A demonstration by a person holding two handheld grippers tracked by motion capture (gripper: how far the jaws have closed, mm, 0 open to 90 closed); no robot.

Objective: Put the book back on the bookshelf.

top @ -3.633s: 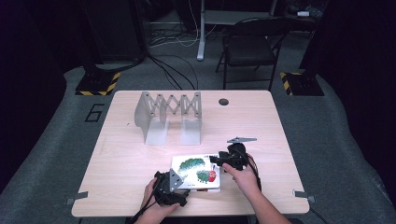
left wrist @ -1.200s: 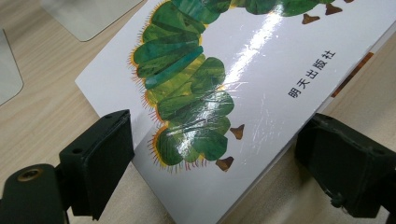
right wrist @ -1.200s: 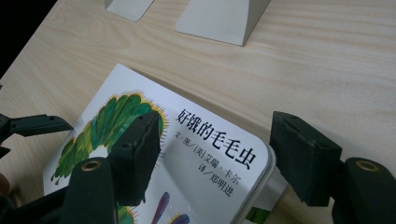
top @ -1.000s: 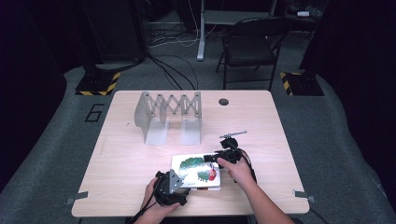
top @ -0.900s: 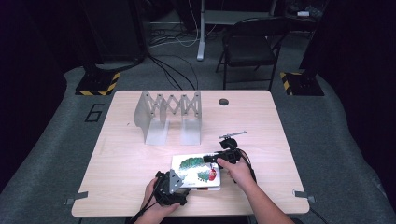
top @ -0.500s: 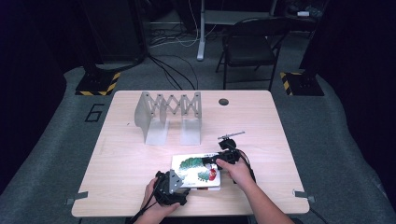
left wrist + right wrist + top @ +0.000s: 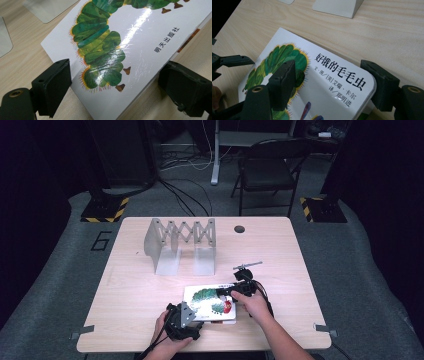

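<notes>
— Counting what lies on the table point(image 7: 150, 285), how many books do you get?

— One picture book point(image 7: 210, 303), white-covered with a green caterpillar, flat on the near part of the table between the two hands. Behind it stands one grey folding rack point(image 7: 180, 244) with a zigzag middle, well apart from the book.

— And the grippers?

— Two. The left gripper point(image 7: 184, 322) sits at the book's near left corner. In the left gripper view its two black jaws stand spread, one on each side of that corner, neither pad point(image 7: 53, 85) pressing on the cover.

— The right gripper point(image 7: 231, 290)?

— It is at the book's far right corner. Its jaws have just been closing a little, yet the right gripper view shows them wide: one jaw over the caterpillar print, the other just beside the rounded corner, the book's corner between them and not squeezed.

— Anything else to count?

— One round hole point(image 7: 239, 228) in the tabletop at the far side, and one dark folding chair point(image 7: 270, 170) on the floor beyond the table.
</notes>
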